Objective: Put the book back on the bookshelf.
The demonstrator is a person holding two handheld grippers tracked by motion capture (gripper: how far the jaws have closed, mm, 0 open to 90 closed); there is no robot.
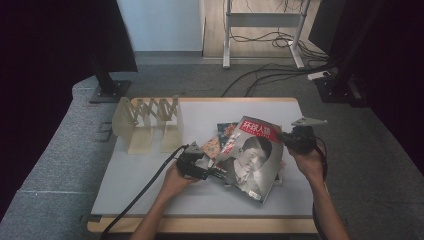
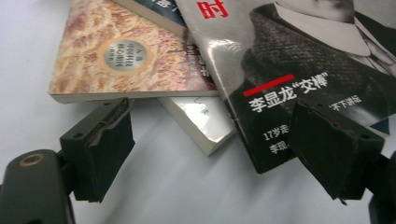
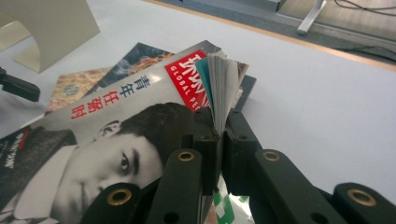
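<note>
Black fingers of the right gripper [image 3: 219, 154] pinch the magazine [image 1: 252, 155] by its 3 o'clock edge, lifting it off the paperback books [image 1: 220, 140]; the left gripper [image 2: 224, 154] gapes wide, holding nothing. Filing into the beige expanding rack [image 1: 150, 122] at 10 o'clock appears not yet begun — pale surface [image 1: 150, 185], grey carpet, cables beyond.

High view is dim and soft, with heavy black vignetting at both sides and upper corners; only the table [image 1: 150, 180] and the back wall read pale. Left gripper view is evenly lit and a bit washed out, with glare on the magazine [image 2: 280, 56] cover, soft shadow under the books [image 2: 126, 60], and near jaws blurred. Right gripper view is bright and diffuse, sharp on the magazine's page edges, soft at the far bookend [image 3: 51, 23] and frame edges, with weak shadows.
</note>
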